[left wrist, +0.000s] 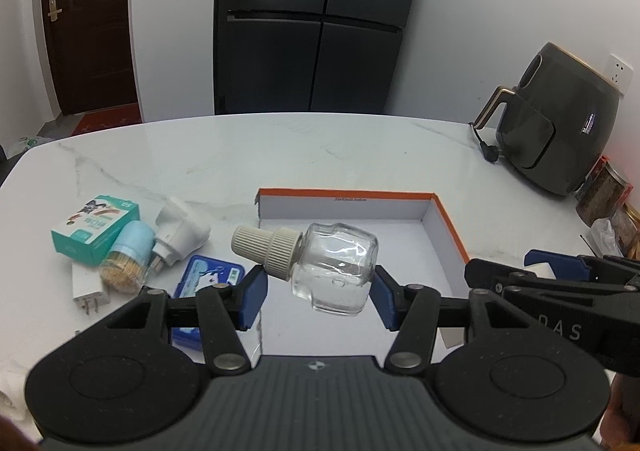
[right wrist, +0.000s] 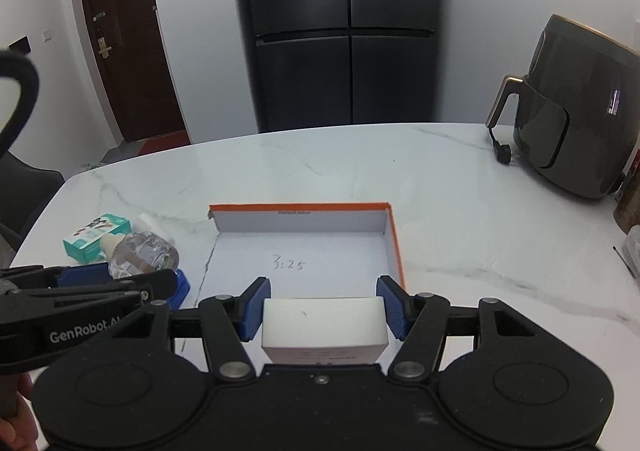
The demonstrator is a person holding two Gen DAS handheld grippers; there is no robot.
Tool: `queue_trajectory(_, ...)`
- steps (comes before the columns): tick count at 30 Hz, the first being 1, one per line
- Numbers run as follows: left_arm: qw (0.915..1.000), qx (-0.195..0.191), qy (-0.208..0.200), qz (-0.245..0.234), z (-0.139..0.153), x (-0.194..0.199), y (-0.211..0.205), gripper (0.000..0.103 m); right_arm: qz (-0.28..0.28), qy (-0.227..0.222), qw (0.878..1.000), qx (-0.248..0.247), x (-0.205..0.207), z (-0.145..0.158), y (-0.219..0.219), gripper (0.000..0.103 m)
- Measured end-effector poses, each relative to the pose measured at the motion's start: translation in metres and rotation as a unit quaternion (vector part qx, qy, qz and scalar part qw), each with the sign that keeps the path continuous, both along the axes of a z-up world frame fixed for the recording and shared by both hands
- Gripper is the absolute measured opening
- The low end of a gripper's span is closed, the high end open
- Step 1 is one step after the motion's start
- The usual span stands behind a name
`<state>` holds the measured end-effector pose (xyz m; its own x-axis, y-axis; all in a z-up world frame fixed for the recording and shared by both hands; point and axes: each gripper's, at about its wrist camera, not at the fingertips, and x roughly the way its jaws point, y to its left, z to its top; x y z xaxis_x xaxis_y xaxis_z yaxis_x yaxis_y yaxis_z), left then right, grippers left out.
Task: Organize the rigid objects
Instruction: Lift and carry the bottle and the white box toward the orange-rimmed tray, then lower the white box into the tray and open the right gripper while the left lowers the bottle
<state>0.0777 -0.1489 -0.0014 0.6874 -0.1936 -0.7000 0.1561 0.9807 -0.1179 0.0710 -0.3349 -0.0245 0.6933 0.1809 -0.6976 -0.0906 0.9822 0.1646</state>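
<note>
The left claw (left wrist: 318, 301) pinches a small clear glass bottle (left wrist: 334, 267) with a ribbed cream cap, held tilted in the air with the cap toward ten o'clock, just over the near left part of the orange-rimmed box (left wrist: 448, 219). The right claw (right wrist: 324, 307) is clamped on a white rectangular box (right wrist: 324, 325), its blue pads pressed against both sides, and hangs at the box's six o'clock edge.

Judging from both wrist views, the sorting is at an early stage: the orange-rimmed box shows only its bare white floor with a handwritten mark, and nothing lies inside it yet. Two items are in hand and look close to being set down.

Left on the desk (left wrist: 240, 155), at about nine o'clock of the box, a cluster waits: a teal carton (left wrist: 94, 229), a toothpick jar (left wrist: 128, 261) with a pale blue lid lying on its side, a white plug adapter (left wrist: 180, 235), a second white charger (left wrist: 90, 289) with its prongs showing, and a blue case (left wrist: 210, 277) partly hidden behind the left claw. Those five seem to be the remaining work once the bottle and white box are placed
</note>
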Motion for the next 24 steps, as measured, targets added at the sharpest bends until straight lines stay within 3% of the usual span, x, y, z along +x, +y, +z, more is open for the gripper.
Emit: queue_trajectory(24,0.9997,-0.004,0.021,0.014,-0.019,0.03,-0.014,0.056,0.009,0.001,1.0,-0.006,0.062,-0.014,-0.006,0.071)
